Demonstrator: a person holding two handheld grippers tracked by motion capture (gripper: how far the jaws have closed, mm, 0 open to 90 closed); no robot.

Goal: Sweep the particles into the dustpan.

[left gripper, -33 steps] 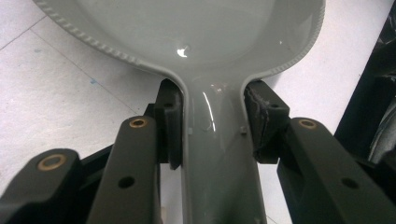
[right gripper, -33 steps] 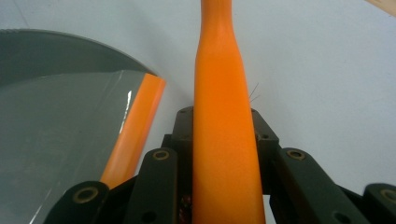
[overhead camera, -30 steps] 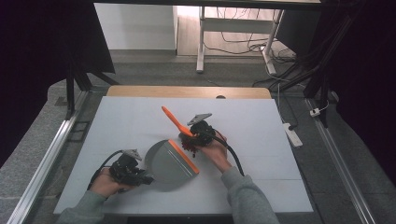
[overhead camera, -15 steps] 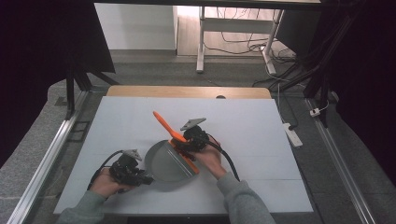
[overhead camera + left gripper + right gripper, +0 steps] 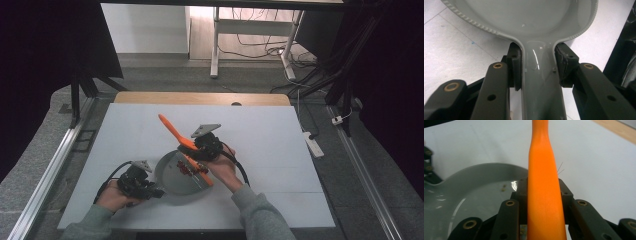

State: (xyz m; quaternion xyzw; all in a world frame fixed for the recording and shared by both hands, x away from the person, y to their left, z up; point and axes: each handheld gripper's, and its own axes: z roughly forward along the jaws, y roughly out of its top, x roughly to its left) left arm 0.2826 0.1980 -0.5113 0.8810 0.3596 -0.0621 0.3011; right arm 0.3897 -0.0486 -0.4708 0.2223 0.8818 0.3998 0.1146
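Dustpan, grey, lies on the white bench near its front edge, approx. mid-width. L gripper sits at the pan's front-left w/ the person's left hand behind it; in the left gripper view its fingers are closed on the dustpan's handle, pads pressed to both sides of the neck, where it widens into the tray. Tray rim has a ribbed edge.

R gripper hovers over the pan's right rear edge, held in the right hand. Its fingers are closed on an orange brush partway along the handle; the handle tip points up and away toward the far left of the bench. In the high view the brush's orange head w/ dark reddish bristles lies over the right side of the pan. Right gripper view shows a few small specks on the pan's inner surface.

Grey sleeves come in from the bottom edge. Cable trails from each gripper.
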